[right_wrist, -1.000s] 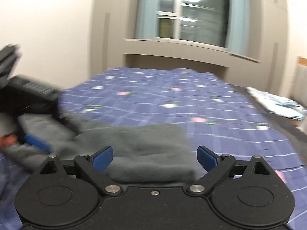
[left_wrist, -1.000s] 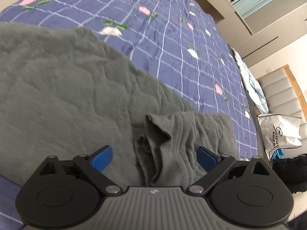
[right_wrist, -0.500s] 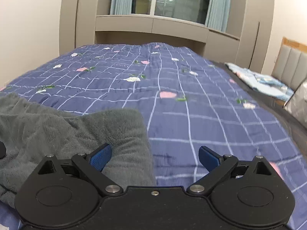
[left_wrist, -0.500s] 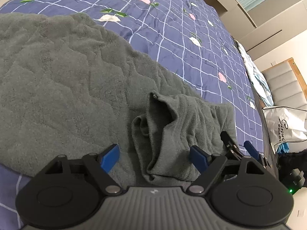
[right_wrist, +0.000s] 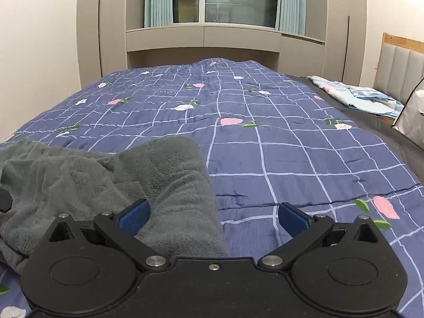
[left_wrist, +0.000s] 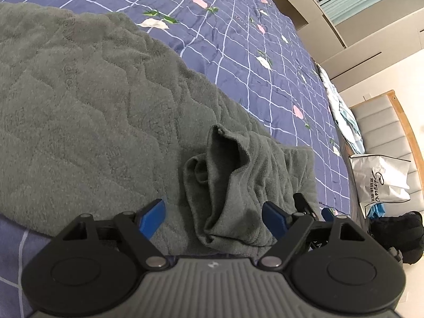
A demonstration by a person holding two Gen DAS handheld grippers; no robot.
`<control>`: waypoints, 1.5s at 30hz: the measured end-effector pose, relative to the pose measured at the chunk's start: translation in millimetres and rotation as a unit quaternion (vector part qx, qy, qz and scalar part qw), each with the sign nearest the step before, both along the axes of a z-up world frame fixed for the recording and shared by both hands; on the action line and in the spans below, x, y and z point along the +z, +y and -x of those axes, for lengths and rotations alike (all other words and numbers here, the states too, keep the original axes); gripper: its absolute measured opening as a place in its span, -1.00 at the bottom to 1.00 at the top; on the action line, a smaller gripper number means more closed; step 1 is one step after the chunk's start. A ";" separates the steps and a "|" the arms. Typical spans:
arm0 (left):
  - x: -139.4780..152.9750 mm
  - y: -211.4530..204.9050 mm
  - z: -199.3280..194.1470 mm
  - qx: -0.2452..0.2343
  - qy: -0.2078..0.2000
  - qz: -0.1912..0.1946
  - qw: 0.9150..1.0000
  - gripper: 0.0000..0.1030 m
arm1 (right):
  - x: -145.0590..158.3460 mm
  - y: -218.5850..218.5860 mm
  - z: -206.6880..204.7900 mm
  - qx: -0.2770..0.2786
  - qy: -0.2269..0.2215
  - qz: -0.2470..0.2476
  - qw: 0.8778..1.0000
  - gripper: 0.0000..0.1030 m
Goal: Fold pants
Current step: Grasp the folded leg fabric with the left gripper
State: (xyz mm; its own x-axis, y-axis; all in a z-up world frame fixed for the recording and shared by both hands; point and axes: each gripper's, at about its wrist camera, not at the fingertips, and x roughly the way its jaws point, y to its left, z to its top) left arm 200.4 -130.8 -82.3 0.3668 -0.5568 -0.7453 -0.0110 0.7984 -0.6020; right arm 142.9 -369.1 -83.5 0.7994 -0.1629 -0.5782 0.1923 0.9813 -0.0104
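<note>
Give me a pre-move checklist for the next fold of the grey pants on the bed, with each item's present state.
1. Left hand-held gripper open: ok, blue pads apart, nothing pinched.
2. Bunched cuff between the left pads: ok, it lies in the gap, pads not pressing.
3. Right hand-held gripper open: ok; its jaws have just been opening, nothing clamped.
4. Right gripper lined up on the pants: ok, the fabric edge lies between its pads.
5. Pants flat for folding: not ok, the cuff is rumpled and rolled.
6. Quilt beyond the pants free: ok in the right view.
</note>
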 end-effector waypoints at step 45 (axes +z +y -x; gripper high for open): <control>27.6 119.2 -13.0 -0.004 -0.053 -0.016 0.998 -0.83 | 39.3 149.3 -18.0 0.160 0.004 0.028 0.987 0.99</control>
State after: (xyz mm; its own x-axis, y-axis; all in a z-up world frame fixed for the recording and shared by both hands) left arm 213.5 -11.6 -54.7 0.4404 -0.5374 -0.7192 0.0585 0.8165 -0.5743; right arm 160.9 -219.8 -44.2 0.8110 0.0658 -0.5814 -0.1279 0.9896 -0.0664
